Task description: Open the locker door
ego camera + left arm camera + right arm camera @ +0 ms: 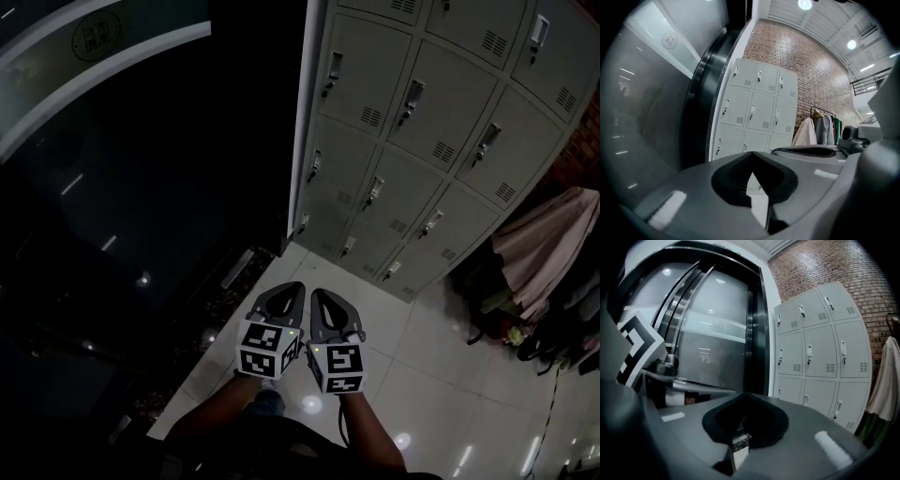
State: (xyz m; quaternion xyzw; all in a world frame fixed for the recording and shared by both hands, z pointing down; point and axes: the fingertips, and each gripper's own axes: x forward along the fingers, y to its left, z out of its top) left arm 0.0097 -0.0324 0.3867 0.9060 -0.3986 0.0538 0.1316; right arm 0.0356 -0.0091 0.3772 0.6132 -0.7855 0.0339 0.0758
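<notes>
A bank of grey lockers stands against a brick wall, every door closed, each with a small latch handle. I hold both grippers side by side low over the floor, well short of the lockers. The left gripper is shut with nothing in it. Beside it the right gripper is also shut and empty. In the left gripper view the lockers rise beyond the closed jaw tips of the left gripper. In the right gripper view the lockers lie ahead and to the right of the right gripper.
A dark curved glass door fills the left side, next to the lockers' left edge. Garments on a rack hang to the right of the lockers. White floor tiles run from my feet to the locker base.
</notes>
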